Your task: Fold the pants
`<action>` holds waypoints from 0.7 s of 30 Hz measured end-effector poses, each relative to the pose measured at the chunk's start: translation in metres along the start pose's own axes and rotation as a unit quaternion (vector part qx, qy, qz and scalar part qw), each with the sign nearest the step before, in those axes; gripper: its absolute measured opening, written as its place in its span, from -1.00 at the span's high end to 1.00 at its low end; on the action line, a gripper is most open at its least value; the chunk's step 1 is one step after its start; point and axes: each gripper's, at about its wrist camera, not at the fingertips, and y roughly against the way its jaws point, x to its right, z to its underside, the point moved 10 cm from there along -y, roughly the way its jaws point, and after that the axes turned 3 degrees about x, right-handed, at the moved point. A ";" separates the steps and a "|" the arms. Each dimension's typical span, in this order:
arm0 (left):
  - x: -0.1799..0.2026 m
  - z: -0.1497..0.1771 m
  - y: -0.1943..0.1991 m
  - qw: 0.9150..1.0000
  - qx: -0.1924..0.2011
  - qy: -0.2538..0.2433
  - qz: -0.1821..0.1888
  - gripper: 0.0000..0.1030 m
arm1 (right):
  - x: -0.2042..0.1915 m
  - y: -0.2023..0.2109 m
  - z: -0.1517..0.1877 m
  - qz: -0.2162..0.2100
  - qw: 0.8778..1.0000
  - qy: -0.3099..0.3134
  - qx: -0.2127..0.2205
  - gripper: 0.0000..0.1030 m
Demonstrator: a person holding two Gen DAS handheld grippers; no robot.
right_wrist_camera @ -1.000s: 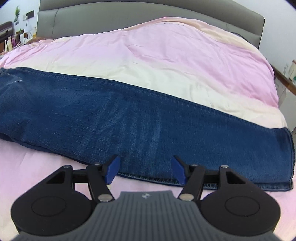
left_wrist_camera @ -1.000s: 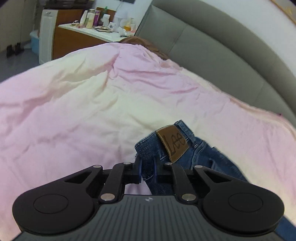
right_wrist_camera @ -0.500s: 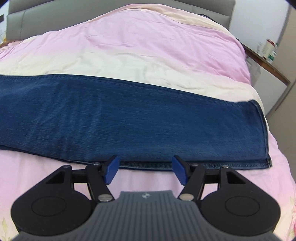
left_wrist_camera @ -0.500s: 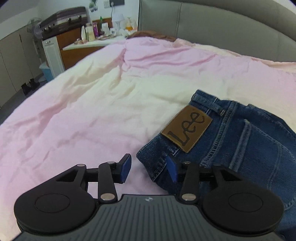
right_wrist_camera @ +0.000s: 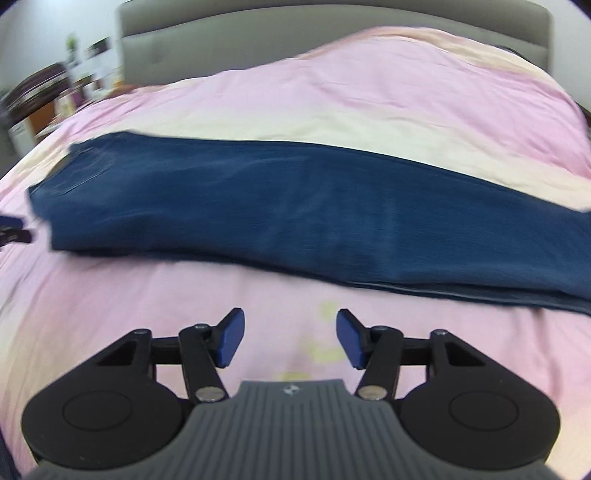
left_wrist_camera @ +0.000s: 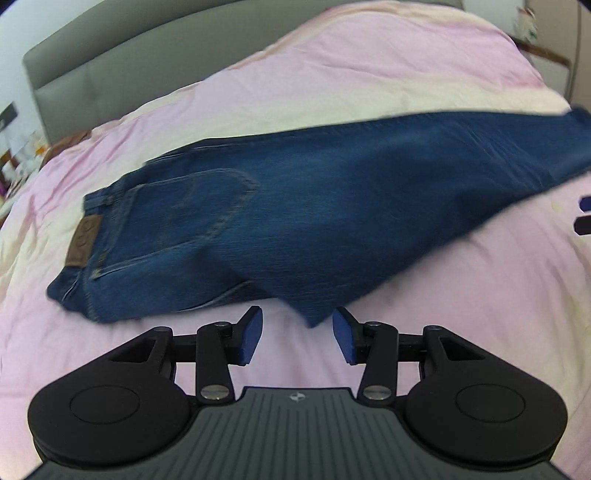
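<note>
Dark blue jeans [left_wrist_camera: 332, 206] lie flat across the pink and cream duvet [left_wrist_camera: 461, 325], folded lengthwise, with the leather waist patch [left_wrist_camera: 83, 240] at the left. My left gripper [left_wrist_camera: 297, 330] is open just short of the jeans' near edge, and a pointed corner of denim [left_wrist_camera: 314, 317] lies just ahead of the gap. In the right wrist view the jeans [right_wrist_camera: 295, 206] stretch from left to right. My right gripper [right_wrist_camera: 290, 339] hovers over bare duvet short of them, its jaws closing with nothing between. Each gripper shows at the edge of the other's view.
A grey padded headboard [right_wrist_camera: 332, 22] runs along the far side of the bed. A cluttered bedside unit [right_wrist_camera: 40, 103] stands at the far left. More furniture [left_wrist_camera: 546, 55] shows past the bed's right corner. Pink duvet [right_wrist_camera: 147, 295] stretches on the near side of the jeans.
My left gripper has let go of the waistband, opened and swung round to the jeans' near long edge. My right gripper has drawn back from the leg's edge and shifted left.
</note>
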 end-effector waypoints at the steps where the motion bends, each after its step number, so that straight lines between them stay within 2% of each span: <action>1: 0.007 0.002 -0.007 1.000 -0.005 -0.017 -0.011 -0.02 | -0.015 -0.002 0.001 -0.014 1.000 0.013 0.000 0.04; 3: 0.018 0.004 -0.019 0.998 -0.015 -0.047 -0.027 0.21 | -0.046 -0.010 0.002 -0.043 0.998 0.039 -0.004 0.09; 4: 0.020 0.006 -0.023 0.997 -0.017 -0.059 -0.035 0.51 | -0.061 -0.013 0.002 -0.056 0.997 0.051 -0.004 0.16; 5: 0.018 0.005 -0.024 0.997 -0.017 -0.059 -0.044 0.71 | -0.074 -0.016 0.003 -0.067 0.996 0.065 -0.004 0.16; 7: 0.011 -0.001 -0.017 0.999 -0.003 -0.034 -0.025 0.94 | -0.097 -0.023 0.002 -0.084 0.992 0.094 0.000 0.16; 9: 0.005 -0.006 -0.008 1.000 0.008 -0.018 -0.006 0.96 | -0.121 -0.030 0.001 -0.109 0.985 0.134 0.007 0.16; 13: 0.002 -0.014 0.001 0.999 0.003 -0.035 0.025 0.97 | -0.169 -0.050 -0.006 -0.135 0.965 0.225 0.027 0.17; 17: 0.001 -0.017 0.005 0.998 -0.015 -0.046 0.051 0.97 | -0.213 -0.066 -0.019 -0.147 0.936 0.314 0.063 0.20; 21: 0.000 -0.025 0.006 0.996 -0.024 -0.059 0.065 0.97 | -0.249 -0.077 -0.034 -0.145 0.899 0.399 0.105 0.19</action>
